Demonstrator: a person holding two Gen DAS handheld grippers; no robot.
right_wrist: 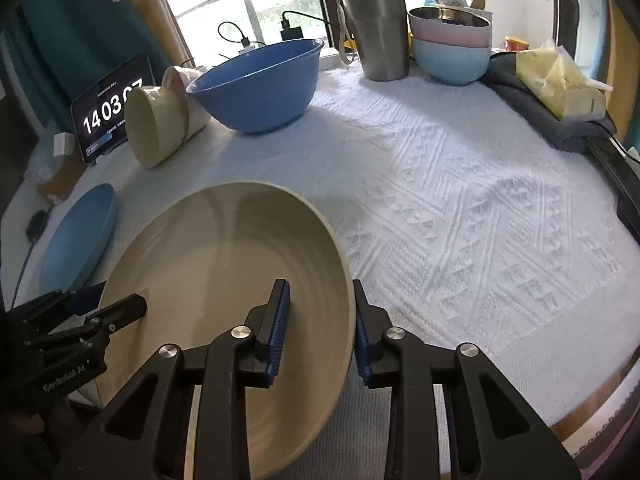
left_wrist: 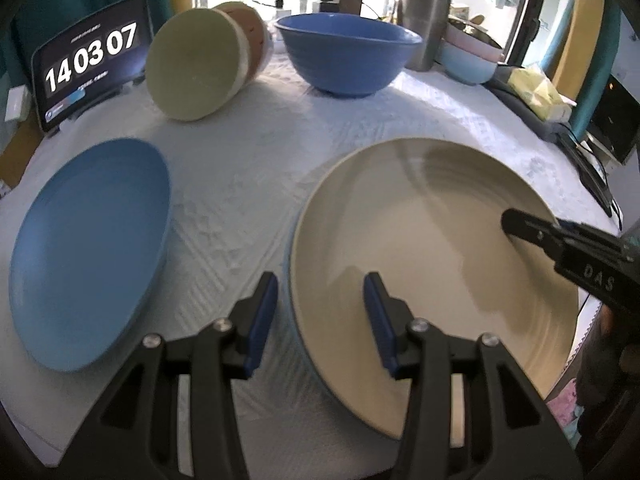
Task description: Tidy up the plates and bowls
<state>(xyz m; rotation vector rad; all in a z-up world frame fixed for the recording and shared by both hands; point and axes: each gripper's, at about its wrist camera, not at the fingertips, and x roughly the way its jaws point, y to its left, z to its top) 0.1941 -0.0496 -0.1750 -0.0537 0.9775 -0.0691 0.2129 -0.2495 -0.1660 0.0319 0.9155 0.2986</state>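
A large beige plate (left_wrist: 420, 264) lies near the table's front, also in the right wrist view (right_wrist: 224, 280). My left gripper (left_wrist: 320, 312) is open, its fingers astride the plate's left rim. My right gripper (right_wrist: 320, 324) straddles the plate's right rim with a gap at the inner pad; it shows from the side in the left view (left_wrist: 532, 228). A blue plate (left_wrist: 88, 256) lies to the left. A big blue bowl (left_wrist: 348, 56) stands at the back. Nested beige and pink bowls (left_wrist: 200, 64) lie on their side beside it.
A tablet clock (left_wrist: 88, 60) stands at the back left. A steel tumbler (right_wrist: 376, 28), stacked pink and light-blue bowls (right_wrist: 452, 48), a yellow packet (right_wrist: 560, 80) on a grey cloth and cables sit at the back right. A white textured cloth (right_wrist: 480, 200) covers the table.
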